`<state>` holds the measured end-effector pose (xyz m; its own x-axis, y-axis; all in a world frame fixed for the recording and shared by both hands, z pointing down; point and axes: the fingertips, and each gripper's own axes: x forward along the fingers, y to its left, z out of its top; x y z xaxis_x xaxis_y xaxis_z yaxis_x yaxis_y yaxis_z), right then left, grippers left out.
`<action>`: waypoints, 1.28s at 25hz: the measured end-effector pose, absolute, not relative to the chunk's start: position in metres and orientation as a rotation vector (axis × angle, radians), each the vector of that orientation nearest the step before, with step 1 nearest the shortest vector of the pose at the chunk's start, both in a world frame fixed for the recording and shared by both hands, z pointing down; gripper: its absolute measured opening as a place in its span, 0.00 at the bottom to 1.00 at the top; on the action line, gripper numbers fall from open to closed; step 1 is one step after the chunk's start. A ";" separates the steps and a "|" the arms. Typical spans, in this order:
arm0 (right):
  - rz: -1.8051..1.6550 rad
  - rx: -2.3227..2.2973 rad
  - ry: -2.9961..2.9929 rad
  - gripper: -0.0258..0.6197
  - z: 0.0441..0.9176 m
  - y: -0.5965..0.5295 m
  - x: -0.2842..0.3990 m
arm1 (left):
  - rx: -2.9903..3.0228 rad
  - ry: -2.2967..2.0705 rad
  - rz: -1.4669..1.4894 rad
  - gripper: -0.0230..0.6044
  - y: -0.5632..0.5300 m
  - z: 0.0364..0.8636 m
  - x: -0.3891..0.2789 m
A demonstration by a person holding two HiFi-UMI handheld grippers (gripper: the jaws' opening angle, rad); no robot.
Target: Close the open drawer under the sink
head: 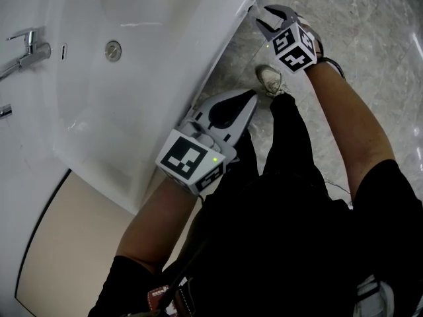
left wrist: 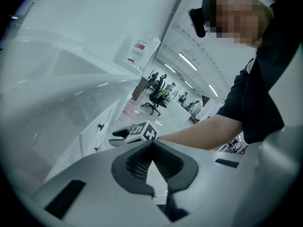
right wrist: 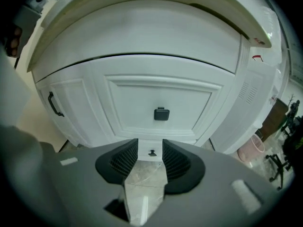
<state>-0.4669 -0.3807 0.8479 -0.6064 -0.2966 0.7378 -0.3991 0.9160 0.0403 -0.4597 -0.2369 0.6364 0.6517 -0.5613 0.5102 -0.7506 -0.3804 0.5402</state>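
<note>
In the right gripper view the white cabinet under the sink faces me. Its wide drawer front (right wrist: 142, 103) carries a square black knob (right wrist: 161, 113). A thin dark gap runs along the drawer's top edge, and I cannot tell how far out it stands. My right gripper (right wrist: 150, 144) is open and empty, a short way back from the drawer, with a smaller lower knob (right wrist: 152, 152) showing between the jaws. From the head view it (head: 268, 20) sits by the sink's front rim. My left gripper (head: 253, 96) (left wrist: 151, 144) is shut on nothing, beside the sink's (head: 152, 111) edge.
A faucet (head: 26, 51) stands at the sink's far left. A cabinet door with a black handle (right wrist: 54, 103) flanks the drawer. A pink bin (right wrist: 251, 150) stands on the marble floor (head: 370, 58) to the right. My shoe (head: 271, 79) is below the sink edge.
</note>
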 end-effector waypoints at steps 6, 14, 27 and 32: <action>0.237 0.442 -2.297 0.24 0.814 -0.343 -0.446 | 2.085 -1.066 0.327 0.03 -0.236 0.607 -0.465; 0.301 0.478 -2.343 0.06 0.746 -0.339 -0.432 | 2.115 -1.147 0.313 0.03 -0.240 0.548 -0.486; 0.283 0.483 -2.414 0.04 0.607 -0.345 -0.433 | 2.180 -1.340 0.206 0.03 -0.220 0.442 -0.540; 0.252 0.479 -2.457 0.04 0.554 -0.348 -0.452 | 2.160 -1.444 0.166 0.03 -0.201 0.414 -0.575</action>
<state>-0.4517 -0.3479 0.5536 -0.7450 -0.2783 0.6063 -0.3955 0.9161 -0.0654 -0.5749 -0.2011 0.4138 0.4208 -0.8224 0.3829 -0.8879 -0.2869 0.3596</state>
